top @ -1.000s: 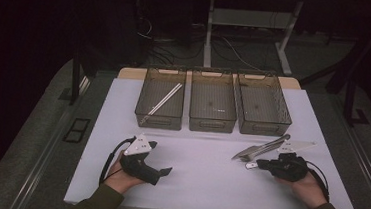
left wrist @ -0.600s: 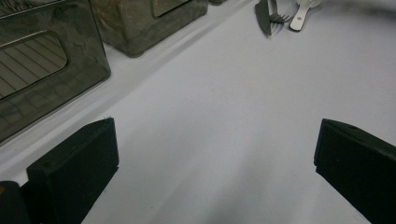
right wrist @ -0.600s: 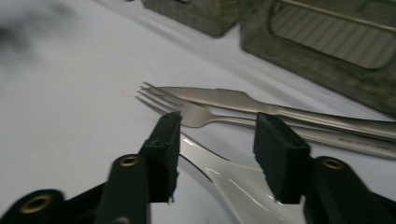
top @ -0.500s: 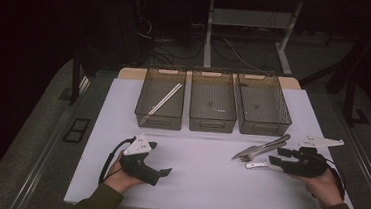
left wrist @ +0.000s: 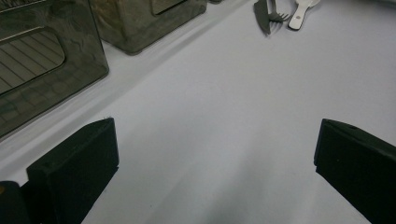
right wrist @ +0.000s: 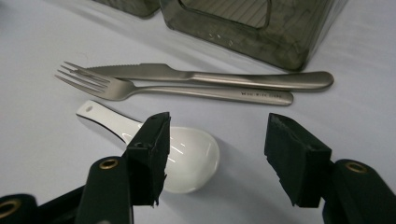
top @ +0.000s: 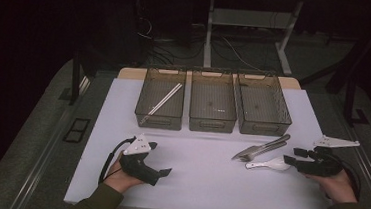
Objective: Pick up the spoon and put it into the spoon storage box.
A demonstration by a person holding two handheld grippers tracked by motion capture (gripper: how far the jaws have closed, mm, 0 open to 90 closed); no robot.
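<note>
The work here looks like sorting the cutlery into the 3 bins, and the step in hand is going for the white spoon (right wrist: 187, 156).

The right gripper (top: 294, 157) sits just beside the spoon, on the side away from the left bin (top: 160, 102). Its jaws have just been opening – they now stand about half open, with nothing gripped. In the right gripper view the spoon's bowl lies below and partly behind one jaw, and the other jaw is off to the side over bare table. So the spoon is not squarely between the jaws yet.

The spoon lies flat on the white table (top: 197, 185), with its handle toward the left bin. Just behind it, nearer the bins, lie the fork (right wrist: 140, 88) and the knife (right wrist: 210, 77), side by side and touching.

The left gripper (top: 160, 173) rests on the table in front of the left bin, jaws wide open and empty. That bin already holds 2 chopsticks (top: 162, 102); the middle bin (top: 212, 104) and the right bin (top: 262, 105) look empty.

Next, I think, the right gripper must slide over so both jaws stand around the spoon – then go down and close. The spoon looks smooth and round, so it could slip. Gripping the handle may work better than gripping the bowl.
</note>
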